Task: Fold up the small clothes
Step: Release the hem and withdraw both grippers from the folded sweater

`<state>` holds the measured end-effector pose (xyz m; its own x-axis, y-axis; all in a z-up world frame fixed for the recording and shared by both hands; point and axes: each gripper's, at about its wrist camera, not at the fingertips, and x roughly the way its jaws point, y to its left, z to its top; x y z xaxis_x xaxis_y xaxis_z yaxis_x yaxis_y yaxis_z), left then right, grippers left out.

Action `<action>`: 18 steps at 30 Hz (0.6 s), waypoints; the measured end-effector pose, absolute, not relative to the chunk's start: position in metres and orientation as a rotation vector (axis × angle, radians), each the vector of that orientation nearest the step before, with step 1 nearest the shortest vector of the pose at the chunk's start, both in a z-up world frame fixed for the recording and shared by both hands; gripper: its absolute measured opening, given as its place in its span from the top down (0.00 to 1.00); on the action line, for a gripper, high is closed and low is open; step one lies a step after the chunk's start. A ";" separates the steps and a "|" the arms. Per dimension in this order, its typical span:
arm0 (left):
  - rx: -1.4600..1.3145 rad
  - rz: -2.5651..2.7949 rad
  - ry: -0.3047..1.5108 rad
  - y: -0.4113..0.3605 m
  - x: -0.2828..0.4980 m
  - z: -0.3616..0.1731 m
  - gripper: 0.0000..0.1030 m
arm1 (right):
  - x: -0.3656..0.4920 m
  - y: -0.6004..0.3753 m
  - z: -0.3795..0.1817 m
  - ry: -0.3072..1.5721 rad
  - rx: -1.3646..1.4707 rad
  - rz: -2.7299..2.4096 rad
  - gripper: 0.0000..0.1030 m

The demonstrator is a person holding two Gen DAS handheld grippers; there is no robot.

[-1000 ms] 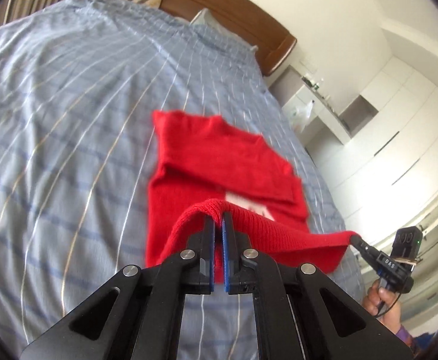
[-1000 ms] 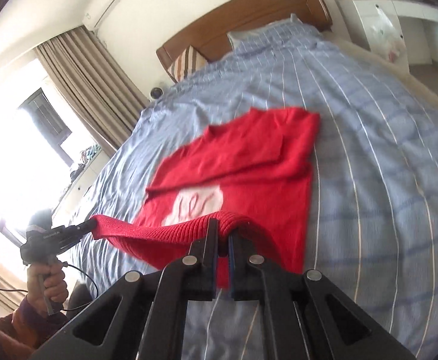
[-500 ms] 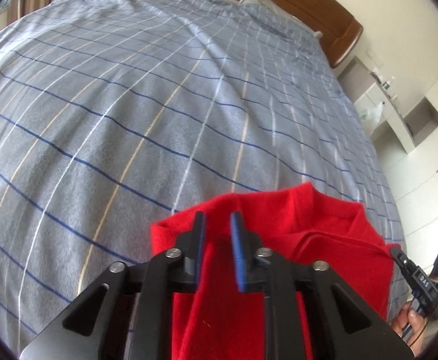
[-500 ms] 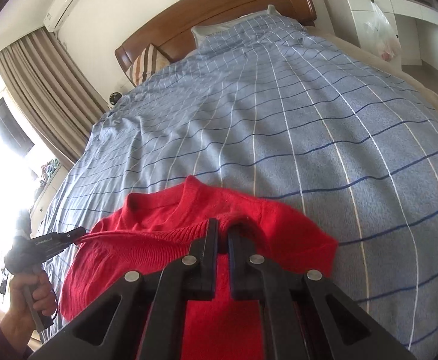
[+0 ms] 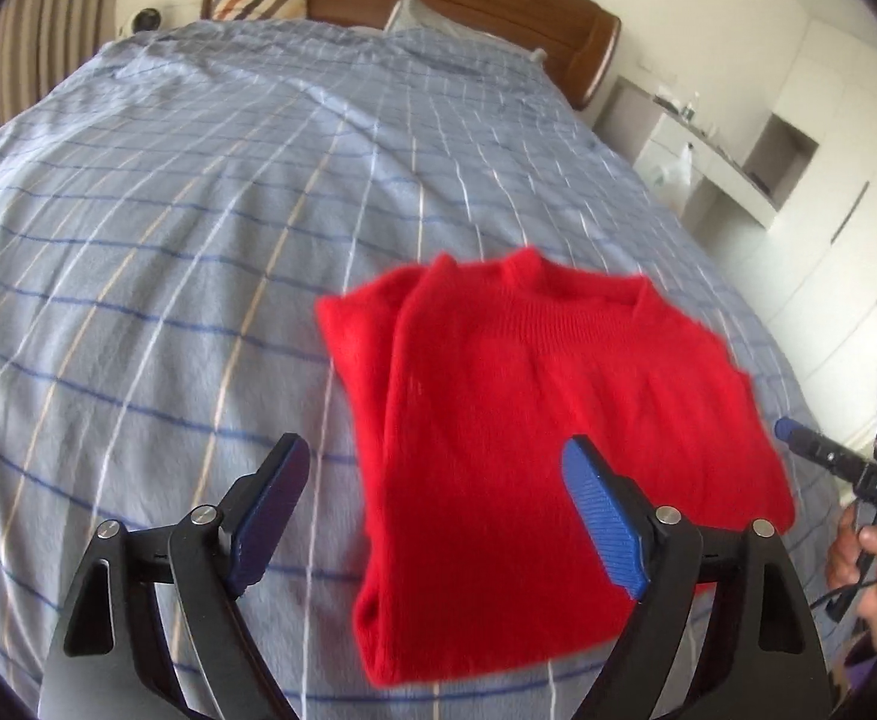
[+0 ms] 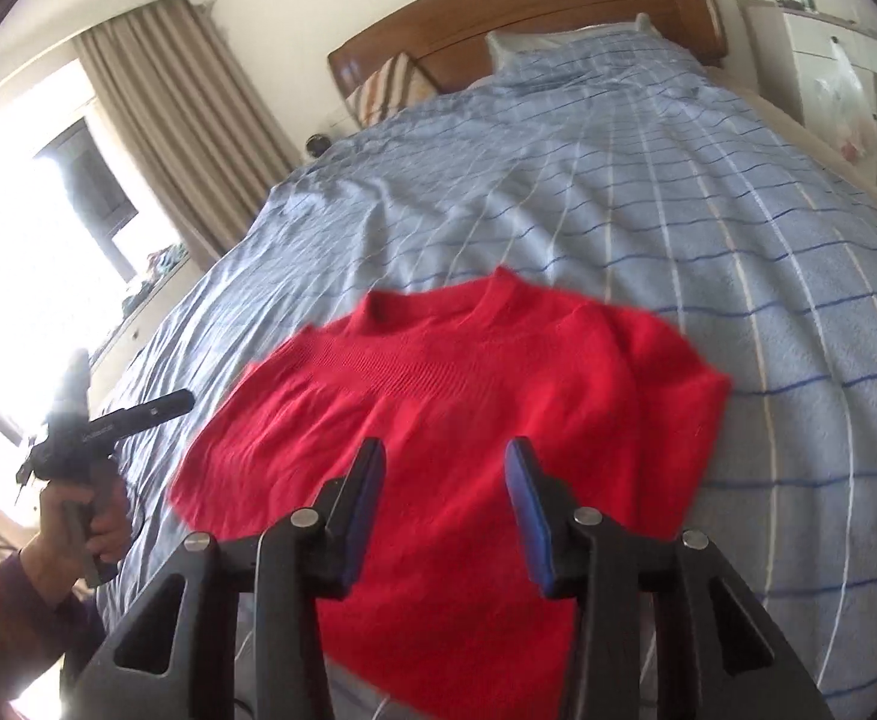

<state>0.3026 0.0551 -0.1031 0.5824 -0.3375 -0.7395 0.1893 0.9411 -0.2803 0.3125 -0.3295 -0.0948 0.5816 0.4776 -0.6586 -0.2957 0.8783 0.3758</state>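
Red sweater [image 5: 534, 420] lies folded flat on the bed [image 5: 198, 240], both left gripper [image 5: 438, 522] and right gripper [image 6: 444, 516] jaws spread, empty above it, fold apparently done.

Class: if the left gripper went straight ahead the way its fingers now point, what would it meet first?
Most likely the red sweater lying folded on the bed. The left gripper is open above it and nothing stands between, though depth is unclear.
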 end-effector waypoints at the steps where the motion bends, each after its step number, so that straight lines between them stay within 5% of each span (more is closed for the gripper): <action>1: -0.140 -0.291 0.929 0.052 0.296 -0.113 0.15 | 0.299 -0.327 -0.103 0.861 0.216 0.468 0.53; 6: -0.087 -0.190 0.944 0.072 0.265 -0.111 0.17 | 0.248 -0.344 -0.135 0.971 0.106 0.275 0.58; 12: -0.117 -0.165 0.785 0.099 0.204 -0.070 0.04 | 0.170 -0.350 -0.114 0.805 0.103 0.170 0.39; 18: -0.104 -0.084 0.801 0.102 0.165 -0.121 0.03 | 0.129 -0.335 -0.146 0.747 0.029 0.120 0.39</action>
<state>0.1655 0.1023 -0.1211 0.6931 -0.1141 -0.7118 0.0356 0.9916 -0.1243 0.1291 -0.3348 -0.1458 0.7274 0.1196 -0.6757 -0.0989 0.9927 0.0693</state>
